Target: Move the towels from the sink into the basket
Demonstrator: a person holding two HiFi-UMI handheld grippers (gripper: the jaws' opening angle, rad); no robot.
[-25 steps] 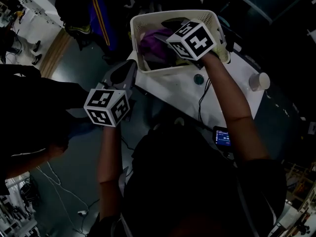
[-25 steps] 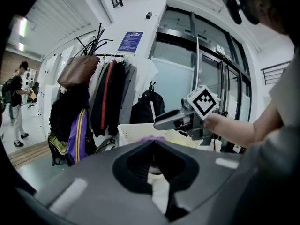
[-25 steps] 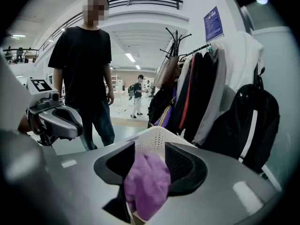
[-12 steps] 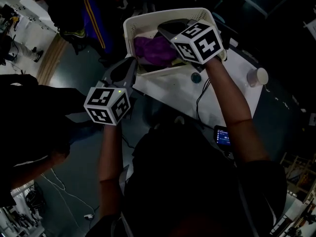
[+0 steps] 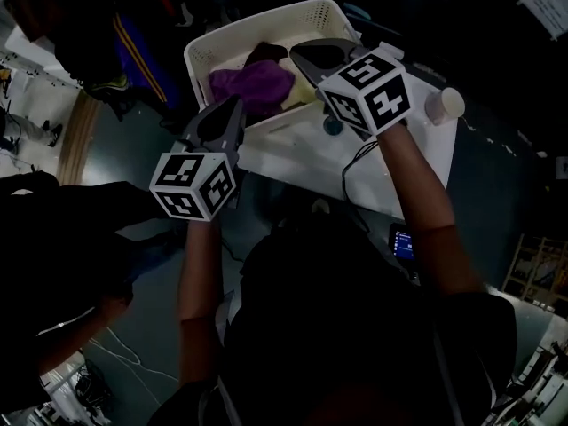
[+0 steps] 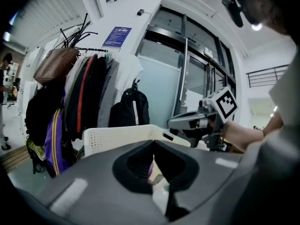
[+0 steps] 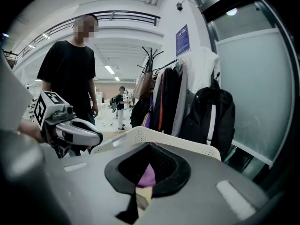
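Purple towel (image 5: 253, 85) in basket (image 5: 266, 16): drop looks done. Right gripper (image 5: 302, 53) over near rim, left gripper (image 5: 236, 105) beside basket's left; both jaws together, empty.

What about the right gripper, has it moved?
Yes. The right gripper drew back toward the person: its cube, earlier over the basket, now clears its rim.

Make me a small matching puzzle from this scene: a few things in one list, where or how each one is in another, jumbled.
Things:
1. purple towel
2. cup
3. black backpack
4. right claw

Places or states:
A. hanging beside the coats
B. shut, by the rim of the basket
C. standing on the table, apart from the basket
D. lying in the basket

Pairs: 1-D, 2-C, 3-A, 4-B.
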